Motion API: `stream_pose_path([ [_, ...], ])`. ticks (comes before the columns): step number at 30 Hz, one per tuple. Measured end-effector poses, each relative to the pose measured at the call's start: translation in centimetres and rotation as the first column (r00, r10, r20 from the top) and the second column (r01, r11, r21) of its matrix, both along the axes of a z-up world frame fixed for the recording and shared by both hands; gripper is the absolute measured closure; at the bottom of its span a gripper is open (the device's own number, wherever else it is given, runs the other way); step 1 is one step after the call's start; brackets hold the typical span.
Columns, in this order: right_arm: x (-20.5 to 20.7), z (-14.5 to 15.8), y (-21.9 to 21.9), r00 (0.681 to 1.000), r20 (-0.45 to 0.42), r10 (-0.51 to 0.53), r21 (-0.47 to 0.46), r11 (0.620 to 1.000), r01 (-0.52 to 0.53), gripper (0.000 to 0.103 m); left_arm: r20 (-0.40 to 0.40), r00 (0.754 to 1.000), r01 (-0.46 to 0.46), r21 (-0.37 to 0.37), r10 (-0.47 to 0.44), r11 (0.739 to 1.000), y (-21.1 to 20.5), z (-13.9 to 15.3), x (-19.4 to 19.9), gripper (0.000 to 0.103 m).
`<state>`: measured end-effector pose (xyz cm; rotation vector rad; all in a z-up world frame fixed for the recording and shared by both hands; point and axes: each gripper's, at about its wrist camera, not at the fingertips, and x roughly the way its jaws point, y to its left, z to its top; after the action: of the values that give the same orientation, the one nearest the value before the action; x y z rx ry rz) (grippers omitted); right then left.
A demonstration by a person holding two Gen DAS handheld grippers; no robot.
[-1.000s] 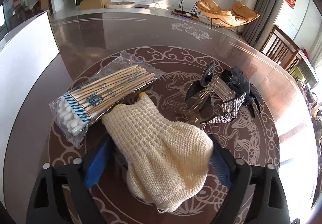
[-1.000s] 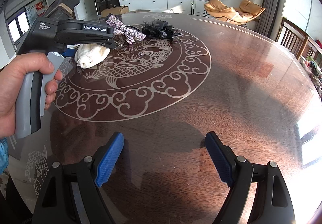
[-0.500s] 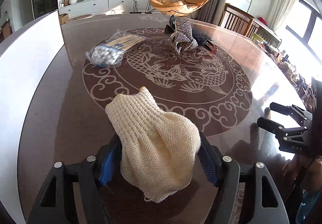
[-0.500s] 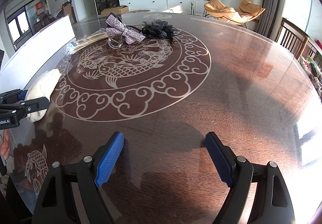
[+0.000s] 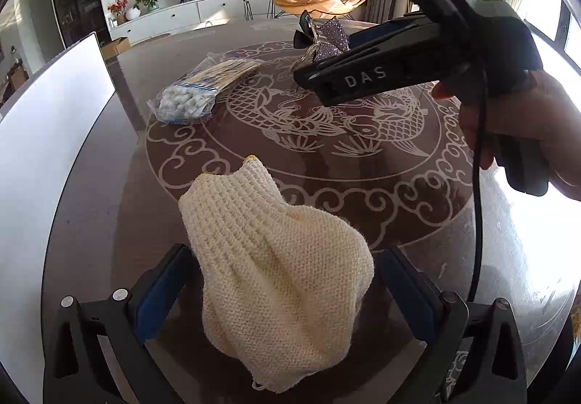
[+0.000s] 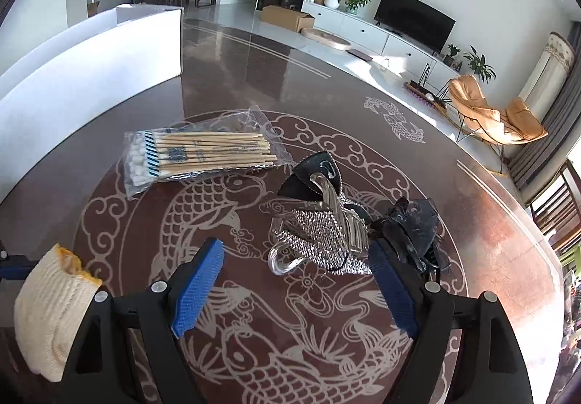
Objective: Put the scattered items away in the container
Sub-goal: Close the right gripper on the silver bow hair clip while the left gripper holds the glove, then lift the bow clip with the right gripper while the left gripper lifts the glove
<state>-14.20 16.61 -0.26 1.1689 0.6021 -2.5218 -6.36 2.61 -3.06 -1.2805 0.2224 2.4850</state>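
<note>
Left wrist: cream knitted glove [image 5: 279, 277], rumpled.

Home living room, television [image 6: 414, 17] on white cabinet [image 6: 366, 31] (houseplants), orange lounge chair [image 6: 486, 113]

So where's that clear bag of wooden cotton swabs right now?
The clear bag of wooden cotton swabs lies on the dark patterned table, in the right wrist view just left of the sparkly rhinestone hair clip.

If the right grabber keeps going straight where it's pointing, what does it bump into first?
Most likely the sparkly hair clip. It lies on the table just ahead of the open right gripper, nearer its right finger. The black hair clip sits beside that finger, so it might brush that too; depth is unclear.
</note>
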Motion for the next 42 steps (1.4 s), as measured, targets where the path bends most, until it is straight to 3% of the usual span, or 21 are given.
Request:
stream_pose_path([
  [1,-0.5,-0.3,0.1,1.0,0.0,-0.007,0.006,1.0,0.007,0.039,0.001,1.0,0.0,0.001,0.0,1.0,0.0,0.0,0.0,0.0],
  [2,-0.8,-0.4,0.5,1.0,0.0,-0.022,0.0,1.0,0.022,0.046,0.001,1.0,-0.001,0.002,0.001,1.0,0.0,0.0,0.0,0.0],
  [5,0.1,0.5,2.8,0.998,0.01,-0.062,-0.119,0.991,0.063,0.05,0.001,1.0,-0.001,0.002,0.001,1.0,0.0,0.0,0.0,0.0],
  [8,4.0,1.0,5.7,0.997,0.017,-0.072,-0.196,0.978,0.074,0.051,0.001,1.0,-0.001,0.002,0.001,1.0,0.0,0.0,0.0,0.0],
  [13,13.6,0.2,10.5,0.996,0.009,-0.09,-0.219,0.972,0.09,0.05,0.001,1.0,-0.001,0.001,0.001,1.0,0.0,0.0,0.0,0.0],
  [15,15.9,-0.5,12.2,0.991,0.019,-0.135,-0.237,0.962,0.136,0.049,0.001,1.0,-0.001,0.001,0.001,1.0,0.0,0.0,0.0,0.0],
  [18,17.5,-1.4,14.5,0.97,0.095,-0.224,-0.28,0.929,0.242,0.035,0.001,1.0,-0.001,0.001,0.001,1.0,0.0,0.0,0.0,0.0],
  [24,18.0,-1.5,15.7,0.947,0.106,-0.304,-0.29,0.901,0.321,0.03,-0.001,1.0,-0.002,-0.002,0.002,1.0,0.0,-0.1,0.0,0.0],
  [32,17.1,-1.9,14.4,0.948,0.106,-0.3,-0.223,0.922,0.316,0.02,-0.001,1.0,-0.002,-0.004,0.002,1.0,0.0,-0.1,0.0,0.0],
  [42,17.1,-2.0,14.3,0.949,0.106,-0.297,-0.221,0.923,0.314,0.019,-0.001,1.0,-0.002,-0.004,0.002,1.0,0.0,-0.1,0.0,0.0],
])
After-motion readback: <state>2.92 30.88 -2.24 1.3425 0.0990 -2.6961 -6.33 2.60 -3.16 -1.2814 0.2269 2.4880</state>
